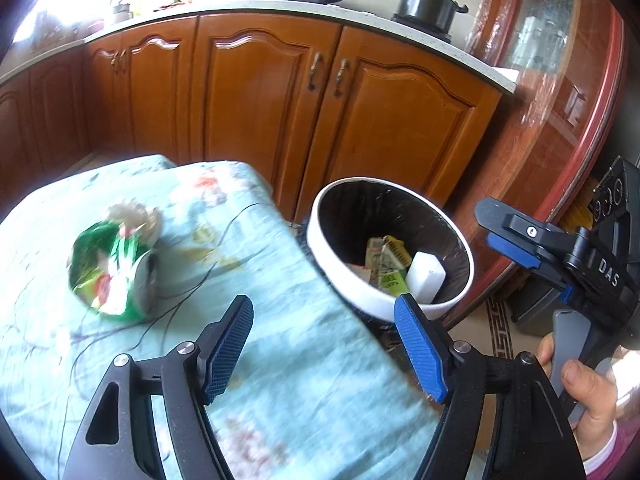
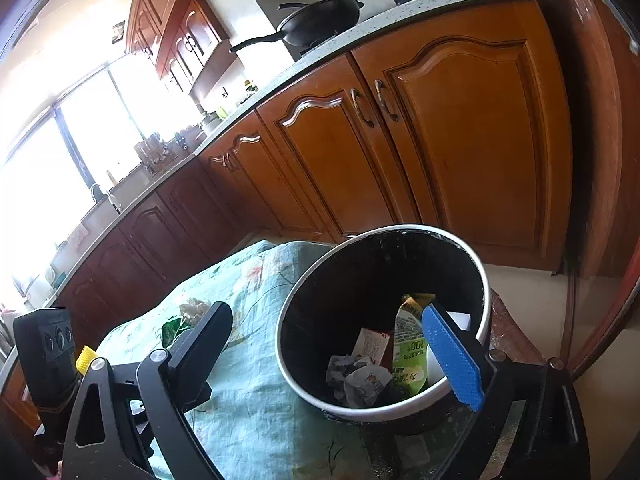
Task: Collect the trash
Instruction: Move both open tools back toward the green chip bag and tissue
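Both hand-held grippers are empty with jaws apart: the left hand-held gripper (image 1: 324, 350) hovers over the bench (image 1: 280, 360), the right hand-held gripper (image 2: 332, 356) by the bin (image 2: 384, 412). Judging by this, one drop is done and the next pickup is due. A green bag (image 1: 110, 272) and a crumpled wad (image 1: 134, 216) behind it lie on the far left of the cloth, well apart from the bin, which already holds cartons (image 1: 386, 264). The left one must reach forward-left and close on the bag. Nothing blocks the way; the cabinets (image 1: 280, 100) stand beyond.
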